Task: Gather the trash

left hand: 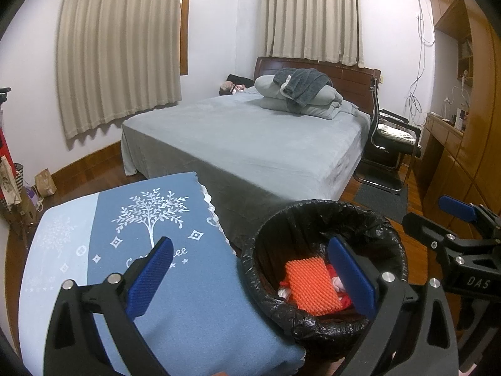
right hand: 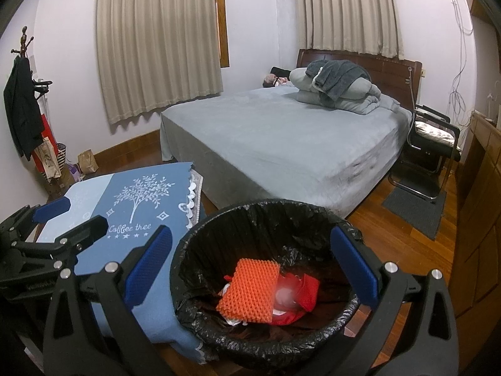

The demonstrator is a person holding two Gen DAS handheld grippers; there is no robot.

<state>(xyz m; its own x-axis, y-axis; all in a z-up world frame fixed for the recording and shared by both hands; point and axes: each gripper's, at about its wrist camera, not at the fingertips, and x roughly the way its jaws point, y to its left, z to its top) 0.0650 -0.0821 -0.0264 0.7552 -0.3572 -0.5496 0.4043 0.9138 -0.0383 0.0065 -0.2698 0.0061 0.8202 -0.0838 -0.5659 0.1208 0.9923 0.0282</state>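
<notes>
Right wrist view gives us the clearest look down into the trash bin [right hand: 269, 285], a round bin lined with a crinkled, glossy black plastic bag whose edge is folded over the rim. Inside the bin lies an orange pad [right hand: 249, 288], rectangular and covered in a regular bumpy nub texture, resting on crumpled red wrapping [right hand: 300, 291] with a whitish, blurred patch we cannot identify. Our right gripper [right hand: 250, 269] hangs above the bin with its ribbed blue pads spread wide to either side of the opening, holding nothing. Just left of the bin stands a low table under a blue cloth [right hand: 150, 206], soft and matte, printed with a white tree and the words "Coffee tree", with a scalloped lace edge on the side away from us. Our left gripper [left hand: 250, 279] straddles the edge between cloth and bin, its fingers also wide apart and empty; its right pad covers part of the bin's contents in the left wrist view. Beyond the bin is a bed [right hand: 281, 138] with a plush grey cover and a folded pile of grey bedding by its dark wooden headboard. The bottom of the bin stays hidden beneath the trash.
</notes>
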